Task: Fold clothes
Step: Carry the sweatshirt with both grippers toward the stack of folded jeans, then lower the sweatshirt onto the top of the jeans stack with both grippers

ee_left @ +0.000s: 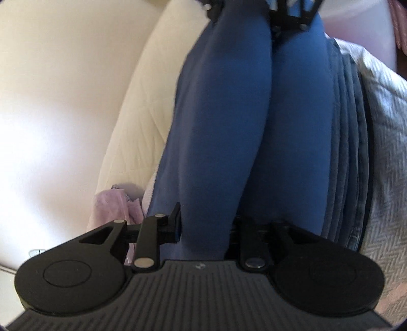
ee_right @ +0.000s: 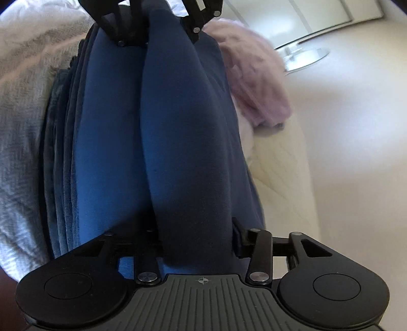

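Note:
A blue garment (ee_left: 229, 114) is stretched in thick folds between my two grippers. My left gripper (ee_left: 206, 226) is shut on one end of it; the cloth fills the gap between the fingers. My right gripper (ee_right: 195, 234) is shut on the other end (ee_right: 178, 127). Each gripper shows at the top of the other's view: the right gripper (ee_left: 290, 15) in the left wrist view, the left gripper (ee_right: 152, 23) in the right wrist view. The garment hangs beside a stack of folded blue-grey clothes (ee_left: 348, 157), also in the right wrist view (ee_right: 58, 132).
The stack lies on a light grey herringbone blanket (ee_left: 386, 132). A cream quilted mattress edge (ee_left: 142, 107) runs alongside. A pink fluffy garment (ee_right: 254, 84) lies on the bed, also in the left wrist view (ee_left: 112, 206). Pale floor and a lamp base (ee_right: 305, 57) lie beyond.

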Motion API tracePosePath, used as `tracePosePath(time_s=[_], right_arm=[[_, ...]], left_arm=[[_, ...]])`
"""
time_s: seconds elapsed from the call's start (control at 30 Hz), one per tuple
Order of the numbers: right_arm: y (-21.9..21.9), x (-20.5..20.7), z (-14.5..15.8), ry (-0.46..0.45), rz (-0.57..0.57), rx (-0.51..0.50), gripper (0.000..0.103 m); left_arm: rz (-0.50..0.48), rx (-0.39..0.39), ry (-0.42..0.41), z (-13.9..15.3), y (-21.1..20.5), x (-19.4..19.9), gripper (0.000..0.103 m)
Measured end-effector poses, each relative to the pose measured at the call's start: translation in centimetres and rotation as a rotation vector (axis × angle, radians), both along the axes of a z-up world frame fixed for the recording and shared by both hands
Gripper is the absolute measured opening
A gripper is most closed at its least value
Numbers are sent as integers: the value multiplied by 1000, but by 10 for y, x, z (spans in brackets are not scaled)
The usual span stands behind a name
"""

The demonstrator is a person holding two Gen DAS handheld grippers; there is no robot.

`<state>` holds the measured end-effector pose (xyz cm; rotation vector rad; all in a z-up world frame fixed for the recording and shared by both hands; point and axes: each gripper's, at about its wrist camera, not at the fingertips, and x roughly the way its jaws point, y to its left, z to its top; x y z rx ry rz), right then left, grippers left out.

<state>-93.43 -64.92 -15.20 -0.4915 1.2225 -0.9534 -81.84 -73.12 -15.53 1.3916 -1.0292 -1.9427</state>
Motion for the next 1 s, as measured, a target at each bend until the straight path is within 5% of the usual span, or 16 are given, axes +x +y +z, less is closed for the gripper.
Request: tracePosePath(time_s=[0.17,0.3,0.43,0.57,0.7,1.0], right_arm=[[12,-9,17,-15,-40,2,50],[10,-15,16,-31,-48,42,50],[2,-19,26,-76,-96,94,35],[24,-18,48,-127,-111,61,33],[33,-8,20,-66,-99,92,34],[38,-8,18,-43,-125,78,36]], left_arm=[[35,-30,18,11,2,23,29],[71,-4,31,9,-3,36,11],[67,-9,69,21,4,45,9],[75,12,90,19,18,60,9],[63,-26,50,-5,17,57,8],[80,-44,78,-4,23,68,9]])
